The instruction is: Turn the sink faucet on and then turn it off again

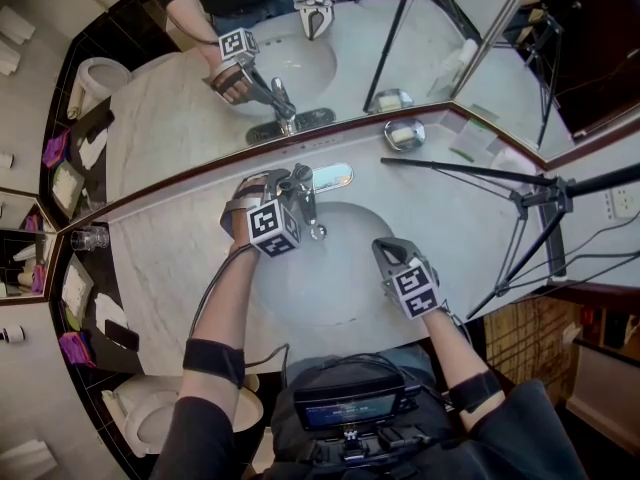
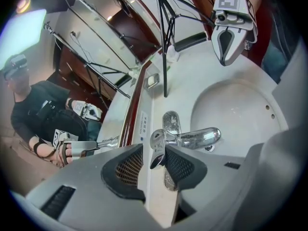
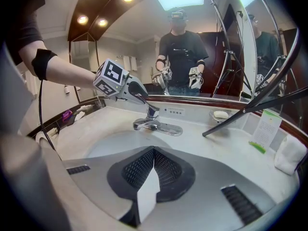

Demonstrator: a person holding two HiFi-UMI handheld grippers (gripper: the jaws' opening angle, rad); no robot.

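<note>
Bathroom. Pale marble bench (image 1: 170, 268) with an oval sink (image 1: 345, 303) set in, a mirror (image 1: 400, 48) behind it, a soap dish (image 1: 404, 134) at the back edge, a black tripod (image 1: 540, 198) to the right and a toilet (image 1: 150, 408) lower left.

Faucet (image 2: 192, 138): chrome, single lever (image 2: 156, 150), on an oval base plate at the back of the sink.

Left gripper (image 2: 154, 165): jaws apart, with the lever between them. It lies against one pad, with a gap at the other.

Right gripper (image 3: 153, 160): jaws closed, empty, over the front of the sink.

In the head view the left gripper covers the lever.
</note>
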